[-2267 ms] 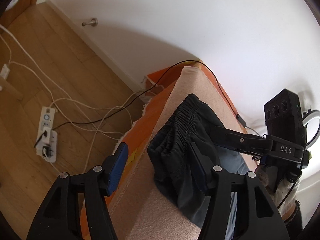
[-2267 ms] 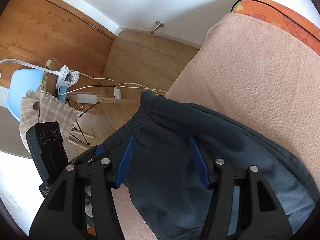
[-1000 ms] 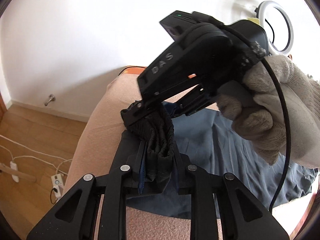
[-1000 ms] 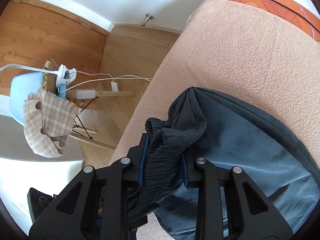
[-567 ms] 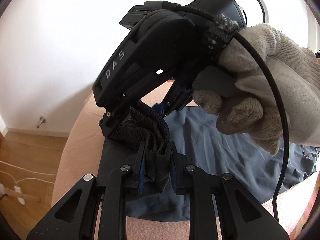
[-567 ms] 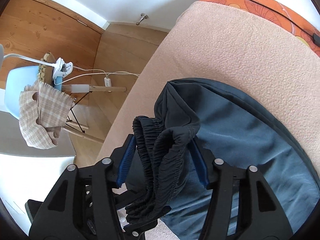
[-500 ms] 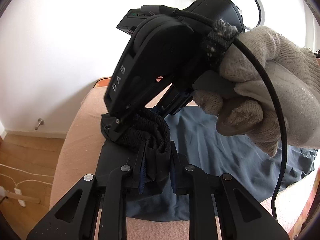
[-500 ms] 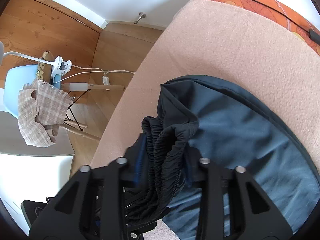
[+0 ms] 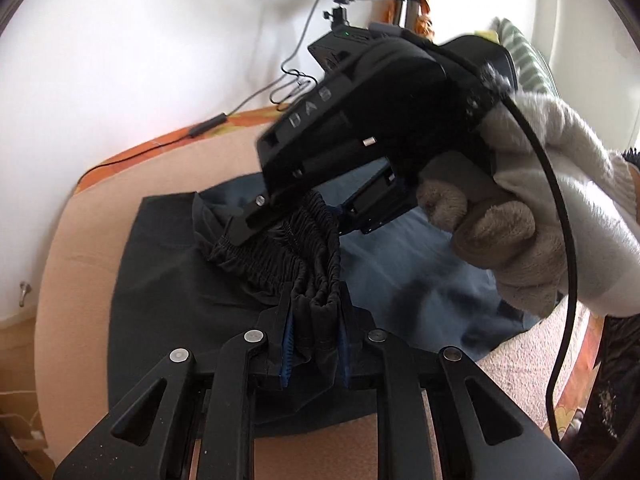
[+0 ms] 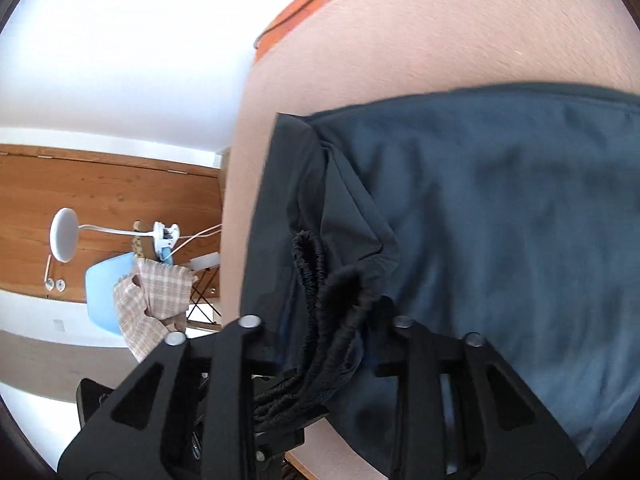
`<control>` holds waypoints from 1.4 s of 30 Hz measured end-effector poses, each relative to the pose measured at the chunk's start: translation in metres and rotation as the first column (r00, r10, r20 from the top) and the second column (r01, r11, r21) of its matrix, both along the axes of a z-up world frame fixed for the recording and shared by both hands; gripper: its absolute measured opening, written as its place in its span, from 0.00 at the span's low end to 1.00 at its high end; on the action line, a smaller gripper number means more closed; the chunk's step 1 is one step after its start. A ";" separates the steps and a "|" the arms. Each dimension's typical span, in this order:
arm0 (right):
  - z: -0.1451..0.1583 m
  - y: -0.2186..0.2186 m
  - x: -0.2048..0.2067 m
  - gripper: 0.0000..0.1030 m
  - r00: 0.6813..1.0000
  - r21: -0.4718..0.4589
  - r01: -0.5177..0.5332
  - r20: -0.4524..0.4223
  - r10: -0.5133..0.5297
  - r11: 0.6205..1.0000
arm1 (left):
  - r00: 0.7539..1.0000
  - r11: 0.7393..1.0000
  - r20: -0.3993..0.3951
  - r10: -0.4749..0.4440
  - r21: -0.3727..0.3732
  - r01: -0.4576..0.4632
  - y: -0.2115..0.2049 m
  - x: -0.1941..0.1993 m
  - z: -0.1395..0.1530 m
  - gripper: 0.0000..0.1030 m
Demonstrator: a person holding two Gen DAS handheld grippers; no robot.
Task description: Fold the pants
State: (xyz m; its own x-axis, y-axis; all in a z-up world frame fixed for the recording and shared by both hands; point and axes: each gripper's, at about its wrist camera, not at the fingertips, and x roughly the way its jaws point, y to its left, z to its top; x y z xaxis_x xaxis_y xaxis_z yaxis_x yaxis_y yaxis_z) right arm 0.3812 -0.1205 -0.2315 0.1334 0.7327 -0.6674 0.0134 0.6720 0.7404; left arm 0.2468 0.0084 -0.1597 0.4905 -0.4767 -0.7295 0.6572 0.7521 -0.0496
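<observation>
Peach blanket (image 9: 80, 248) over a bed carries the dark pants (image 9: 168, 280), spread from centre toward 3 o'clock. Left tongs (image 9: 314, 344) are clamped on the bunched waistband (image 9: 316, 240). Right tongs (image 10: 324, 344) have just been opening, waistband loose between them. Likely mid-fold: next, lay the waistband flat, then release

Dark navy pants (image 9: 400, 264), peach blanket (image 10: 460, 40), checked beige cloth (image 10: 156, 292)
</observation>
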 end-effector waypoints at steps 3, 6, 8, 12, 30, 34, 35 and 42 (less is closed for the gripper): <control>0.005 -0.013 -0.006 0.51 1.000 -0.012 0.014 0.012 -0.014 1.000 | 1.000 1.000 0.008 -0.016 0.024 0.016 -0.011 -0.003 -0.006 0.15; 0.011 -0.010 -0.009 0.53 1.000 -0.078 -0.011 0.021 0.013 0.997 | 0.998 0.997 0.057 -0.041 0.065 0.038 -0.025 -0.005 -0.007 0.15; 0.017 -0.007 -0.012 0.53 0.999 -0.148 -0.015 0.035 0.021 0.989 | 0.994 0.993 0.079 -0.076 0.097 0.068 -0.033 -0.014 -0.007 0.15; 0.047 -0.016 -0.014 0.53 0.977 -0.298 0.042 0.214 0.024 0.954 | 0.994 0.990 0.055 -0.094 0.110 0.087 -0.039 -0.019 -0.015 0.15; 0.050 -0.019 -0.014 0.10 0.962 -0.232 -0.125 0.208 0.175 0.965 | 0.997 0.995 0.035 -0.068 0.074 0.065 -0.025 -0.016 -0.001 0.17; 0.043 -0.042 -0.022 0.10 0.982 -0.261 -0.059 0.160 0.103 0.964 | 0.995 0.993 0.030 -0.092 0.074 0.090 -0.029 -0.016 -0.002 0.17; 0.038 -0.046 -0.023 0.10 0.984 -0.292 -0.054 0.148 0.101 0.955 | 0.995 0.992 0.032 -0.100 0.077 0.097 -0.031 -0.017 -0.001 0.17; 0.045 -0.090 -0.044 0.48 0.992 -0.292 0.062 0.127 -0.026 0.954 | 0.993 0.991 0.055 -0.106 0.083 0.101 -0.030 -0.024 0.005 0.17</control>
